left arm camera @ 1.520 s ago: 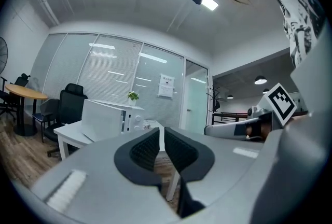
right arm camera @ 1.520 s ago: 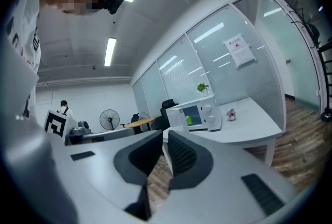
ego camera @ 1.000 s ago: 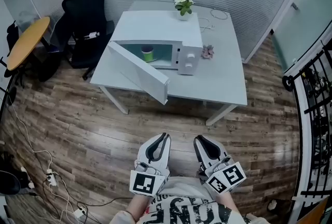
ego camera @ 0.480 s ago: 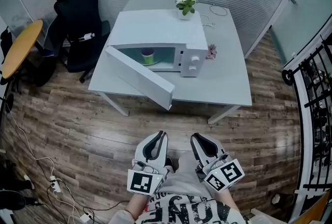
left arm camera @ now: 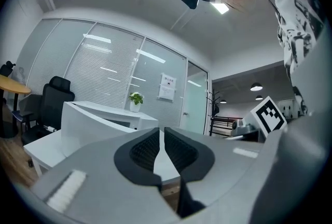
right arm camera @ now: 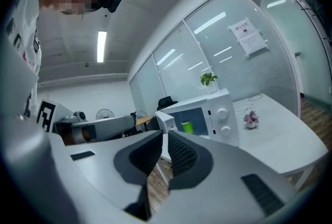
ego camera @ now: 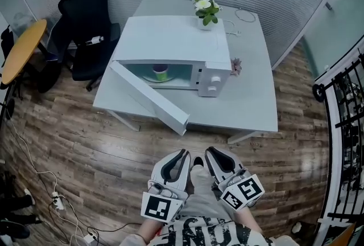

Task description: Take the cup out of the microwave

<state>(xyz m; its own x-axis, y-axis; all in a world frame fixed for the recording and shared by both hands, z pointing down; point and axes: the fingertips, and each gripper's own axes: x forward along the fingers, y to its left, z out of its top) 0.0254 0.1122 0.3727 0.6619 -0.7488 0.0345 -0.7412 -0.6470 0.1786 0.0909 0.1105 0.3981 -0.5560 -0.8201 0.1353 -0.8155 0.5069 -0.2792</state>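
A white microwave [ego camera: 187, 45] stands on a white table [ego camera: 250, 97], and its door [ego camera: 149, 99] hangs open toward me on the left. Inside it sits a green cup [ego camera: 161, 72], which the right gripper view also shows as a green cup [right arm camera: 187, 127] in the lit cavity. My left gripper [ego camera: 182, 154] and right gripper [ego camera: 210, 152] are side by side over the wooden floor, well short of the table. Both point at the microwave with jaws together and nothing between them. The left gripper view shows the door's edge [left arm camera: 93, 119] but no cup.
A potted plant [ego camera: 206, 11] stands at the microwave's back right corner. A small pink thing [ego camera: 235, 66] and a cable [ego camera: 242, 14] lie on the table. A black office chair [ego camera: 85, 17] and a round wooden table [ego camera: 23, 48] are at the left, a black railing [ego camera: 347, 119] at the right.
Both grippers and my view have moved toward the table, so the microwave looks nearer. The jaws stay together and the cup has not moved.
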